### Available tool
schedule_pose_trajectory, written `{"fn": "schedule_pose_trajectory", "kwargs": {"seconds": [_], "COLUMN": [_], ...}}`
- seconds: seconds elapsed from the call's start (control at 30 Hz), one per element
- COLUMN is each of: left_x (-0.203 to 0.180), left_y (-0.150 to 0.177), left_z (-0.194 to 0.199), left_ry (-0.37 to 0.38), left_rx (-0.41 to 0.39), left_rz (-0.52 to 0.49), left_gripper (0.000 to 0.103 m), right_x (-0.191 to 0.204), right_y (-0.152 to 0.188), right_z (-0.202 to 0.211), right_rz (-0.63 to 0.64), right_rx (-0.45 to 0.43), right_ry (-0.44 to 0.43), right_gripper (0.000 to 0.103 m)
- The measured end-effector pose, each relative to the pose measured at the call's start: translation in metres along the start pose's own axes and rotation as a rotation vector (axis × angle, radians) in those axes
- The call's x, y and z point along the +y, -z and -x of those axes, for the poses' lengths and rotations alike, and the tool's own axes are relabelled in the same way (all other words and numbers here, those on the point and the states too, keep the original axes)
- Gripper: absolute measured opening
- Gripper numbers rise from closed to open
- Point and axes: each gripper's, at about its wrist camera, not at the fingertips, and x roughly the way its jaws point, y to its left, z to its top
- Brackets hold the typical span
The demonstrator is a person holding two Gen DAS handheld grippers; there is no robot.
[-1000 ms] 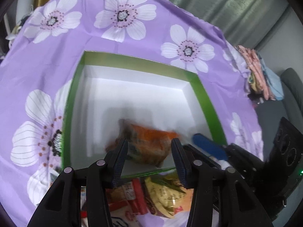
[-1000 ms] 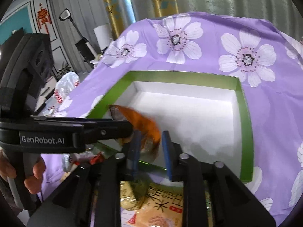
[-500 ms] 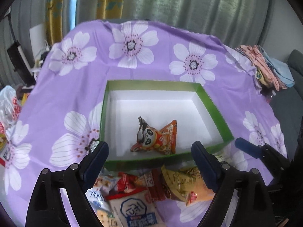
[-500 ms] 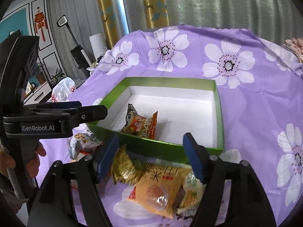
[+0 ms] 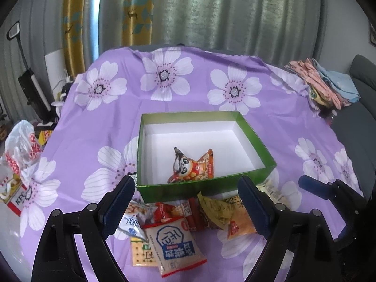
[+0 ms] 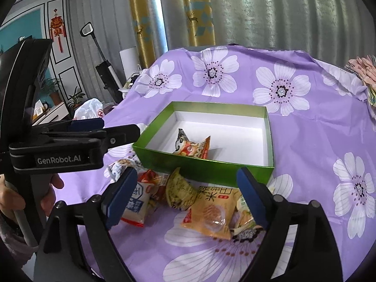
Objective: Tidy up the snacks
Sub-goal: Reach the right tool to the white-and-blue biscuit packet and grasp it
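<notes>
A green box (image 5: 206, 189) with a white inside sits on the purple flowered cloth; it also shows in the right wrist view (image 6: 211, 170). One orange panda snack packet (image 5: 192, 166) lies inside it, also seen in the right wrist view (image 6: 191, 148). A pile of snack packets lies in front of the box: a white and blue one (image 5: 175, 244), an orange one (image 6: 211, 211), a dark yellow one (image 6: 179, 189). My left gripper (image 5: 186, 206) is open and empty above the pile. My right gripper (image 6: 185, 198) is open and empty above the pile.
The left gripper's body (image 6: 70, 141) reaches in from the left in the right wrist view. The right gripper (image 5: 329, 190) shows at the right in the left wrist view. Folded cloths (image 5: 324, 84) lie at the far right. Plastic bags (image 5: 21, 145) stand off the table's left.
Both grippers opened, let go of the orange panda packet in the box, and pulled back and up toward the near side. The packet now lies still in the box.
</notes>
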Motion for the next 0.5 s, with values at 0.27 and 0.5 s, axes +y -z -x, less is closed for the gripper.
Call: {"fn": "schedule_pose_trajectory", "kwargs": {"seconds": [0.27,0.5], "left_x": [0.013,0.040], "left_y": [0.017,0.038], "left_z": [0.007,0.003], "left_ry": [0.023,0.012], "left_rx": [0.046,0.112], "left_rz": [0.048,0.126], "left_gripper": [0.089,0.089], "right_x": [0.013,0.021], "right_y": [0.010,0.026], "right_z": [0.007,-0.002], "right_rz": [-0.006,-0.024], "right_rx": [0.027,0.094], "right_ry": [-0.024,-0.075], "right_gripper": [0.092,0.092]}}
